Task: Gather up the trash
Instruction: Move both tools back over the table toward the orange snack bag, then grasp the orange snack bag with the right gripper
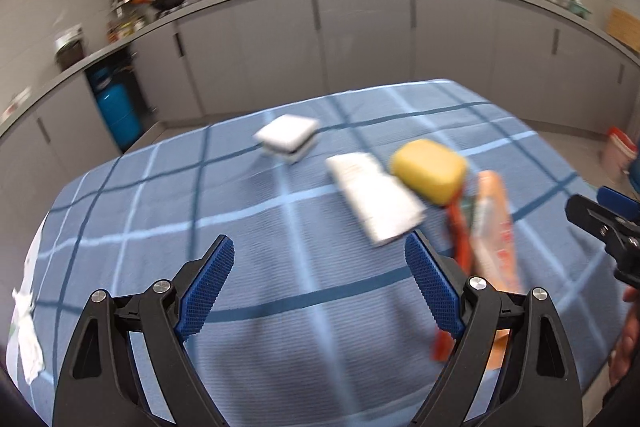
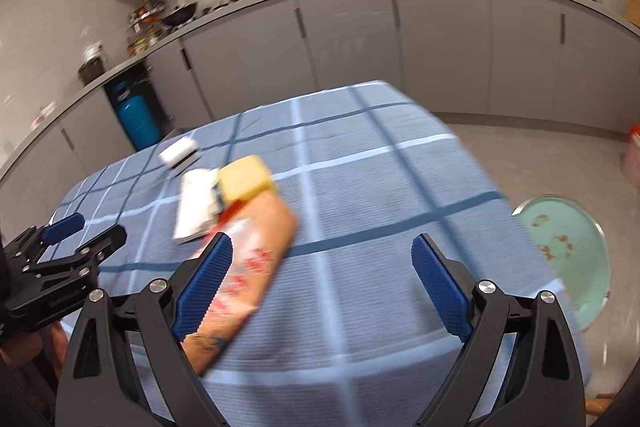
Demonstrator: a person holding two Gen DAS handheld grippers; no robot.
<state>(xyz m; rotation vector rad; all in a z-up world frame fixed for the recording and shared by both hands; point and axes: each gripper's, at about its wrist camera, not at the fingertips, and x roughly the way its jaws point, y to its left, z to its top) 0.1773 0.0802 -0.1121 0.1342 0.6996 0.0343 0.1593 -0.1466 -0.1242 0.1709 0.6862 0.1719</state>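
Observation:
On the blue checked tablecloth (image 1: 280,267) lie a white flat packet (image 1: 376,199), a yellow sponge-like block (image 1: 430,171), an orange snack wrapper (image 1: 492,235) and a white box with a dark edge (image 1: 288,139). My left gripper (image 1: 320,287) is open and empty above the cloth, left of the wrapper. My right gripper (image 2: 322,283) is open and empty, with the orange wrapper (image 2: 248,267) by its left finger (image 2: 204,287). The packet (image 2: 196,203), the yellow block (image 2: 246,179) and the white box (image 2: 178,155) lie beyond. The frames are blurred.
A pale green stool seat (image 2: 568,251) with brown crumbs stands right of the table. Grey kitchen cabinets (image 1: 360,39) run behind, with a blue gas cylinder (image 1: 118,111) at the left. A crumpled white paper (image 1: 24,327) lies at the table's left edge. The left gripper also shows in the right wrist view (image 2: 68,247).

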